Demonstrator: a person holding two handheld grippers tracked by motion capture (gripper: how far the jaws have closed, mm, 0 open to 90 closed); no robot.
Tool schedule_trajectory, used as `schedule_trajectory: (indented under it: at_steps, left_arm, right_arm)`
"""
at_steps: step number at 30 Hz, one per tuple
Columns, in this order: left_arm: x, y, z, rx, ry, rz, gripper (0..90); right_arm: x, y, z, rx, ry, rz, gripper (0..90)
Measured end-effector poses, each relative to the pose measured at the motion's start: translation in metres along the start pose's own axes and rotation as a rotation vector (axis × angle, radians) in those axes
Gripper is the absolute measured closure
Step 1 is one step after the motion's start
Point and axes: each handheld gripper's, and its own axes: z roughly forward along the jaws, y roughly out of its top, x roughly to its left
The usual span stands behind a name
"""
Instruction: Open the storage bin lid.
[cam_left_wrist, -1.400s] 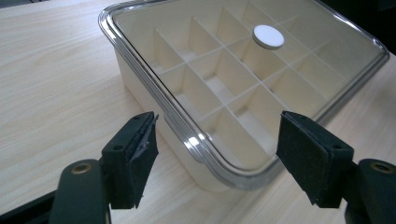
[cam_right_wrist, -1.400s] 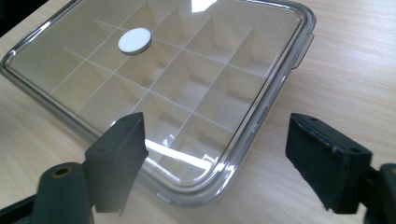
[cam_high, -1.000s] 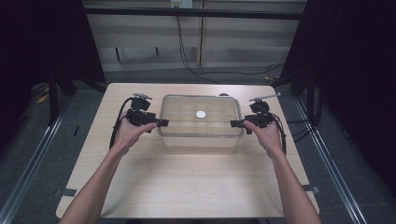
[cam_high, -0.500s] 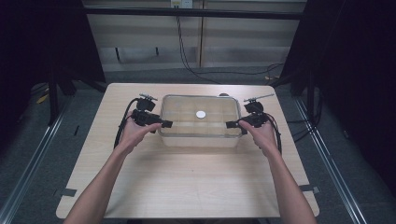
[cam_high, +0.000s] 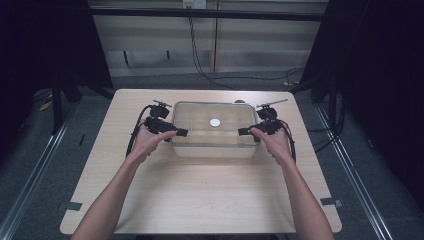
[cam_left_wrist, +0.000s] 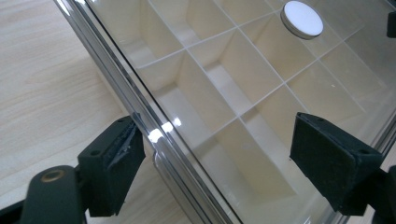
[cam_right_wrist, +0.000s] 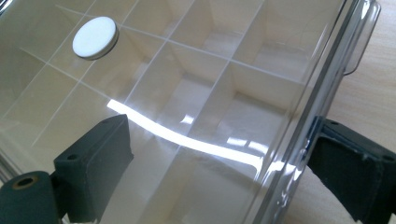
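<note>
A clear plastic compartment box (cam_high: 212, 150) with a see-through lid lies at the middle of the wooden table, a white disc (cam_high: 215, 122) on the lid's centre. My left gripper (cam_high: 181, 132) is at the box's left end and my right gripper (cam_high: 243, 131) at its right end. In the left gripper view the left gripper (cam_left_wrist: 219, 163) straddles the box's rim (cam_left_wrist: 154, 135), one jaw outside and one over the lid. The right gripper (cam_right_wrist: 219, 163) straddles the rim (cam_right_wrist: 299, 140) at its end the same way. Both pairs of jaws have just been opening and stand open around the rim.
The wooden table (cam_high: 200, 200) has bare room in front of the box. Black cables (cam_high: 135, 135) trail from the grippers. Dark curtains and floor rails flank the table; cables run along the back wall.
The right gripper has shifted slightly inward toward the box. The left gripper has hardly moved. The box stays in place.
</note>
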Motion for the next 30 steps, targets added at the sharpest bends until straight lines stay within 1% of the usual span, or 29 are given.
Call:
schedule_trajectory:
  at_steps: [4, 6, 7, 10, 11, 13, 14, 16, 18, 19, 20, 22, 23, 25, 30]
  left_arm:
    - [0.0006, 0.0007, 0.0009, 0.007, 0.003, 0.006, 15.8]
    - [-0.0006, 0.0010, 0.0019, 0.001, 0.005, -0.003, 15.3]
    - [-0.0008, 0.0013, 0.0019, 0.000, 0.012, -0.001, 15.3]
    - [-0.0016, 0.0014, 0.0015, 0.000, 0.017, -0.003, 17.4]
    - [-0.0018, 0.0013, 0.0012, -0.002, 0.023, -0.002, 17.4]
    - [-0.0005, 0.0011, 0.0002, 0.001, 0.017, 0.004, 17.9]
    - [0.0006, 0.0005, -0.0008, -0.012, 0.015, -0.005, 19.6]
    - [0.0021, -0.0003, -0.0020, -0.022, 0.017, -0.002, 23.0]
    - [0.0020, -0.0009, -0.0027, -0.026, 0.020, 0.004, 23.9]
    - [0.0013, -0.0011, -0.0027, -0.035, 0.023, -0.001, 24.1]
    - [0.0014, -0.0011, -0.0035, -0.034, 0.027, 0.005, 24.6]
    - [0.0008, -0.0011, -0.0043, -0.046, 0.029, 0.004, 26.0]
    - [0.0009, -0.0009, -0.0059, -0.042, 0.030, 0.014, 27.5]
    - [0.0003, -0.0013, -0.0058, -0.048, 0.030, 0.009, 27.6]
    - [0.0017, -0.0039, -0.0065, -0.056, 0.026, 0.011, 27.8]
  right_arm:
    - [-0.0017, 0.0009, 0.0032, -0.014, -0.002, 0.014, 7.3]
    - [-0.0016, 0.0015, 0.0044, -0.019, -0.009, 0.022, 7.1]
    - [-0.0020, 0.0016, 0.0060, -0.024, -0.008, 0.036, 6.8]
    - [-0.0033, 0.0010, 0.0081, -0.025, -0.005, 0.043, 6.6]
    - [-0.0034, 0.0004, 0.0084, -0.030, -0.006, 0.053, 6.6]
    - [-0.0027, 0.0002, 0.0082, -0.034, -0.010, 0.047, 6.7]
    - [-0.0016, 0.0000, 0.0078, -0.042, -0.021, 0.032, 6.8]
    - [0.0008, -0.0002, 0.0071, -0.050, -0.038, 0.019, 7.0]
    - [0.0008, -0.0008, 0.0073, -0.058, -0.038, 0.025, 7.4]
    - [0.0009, -0.0014, 0.0074, -0.064, -0.040, 0.027, 7.4]
    - [0.0008, -0.0021, 0.0074, -0.072, -0.038, 0.028, 7.6]
    - [0.0020, -0.0033, 0.0069, -0.088, -0.046, 0.033, 8.1]
    - [0.0034, -0.0031, 0.0059, -0.100, -0.058, 0.031, 8.2]
    - [0.0039, -0.0031, 0.0060, -0.102, -0.061, 0.032, 8.1]
    - [0.0047, -0.0046, 0.0063, -0.115, -0.067, 0.039, 8.3]
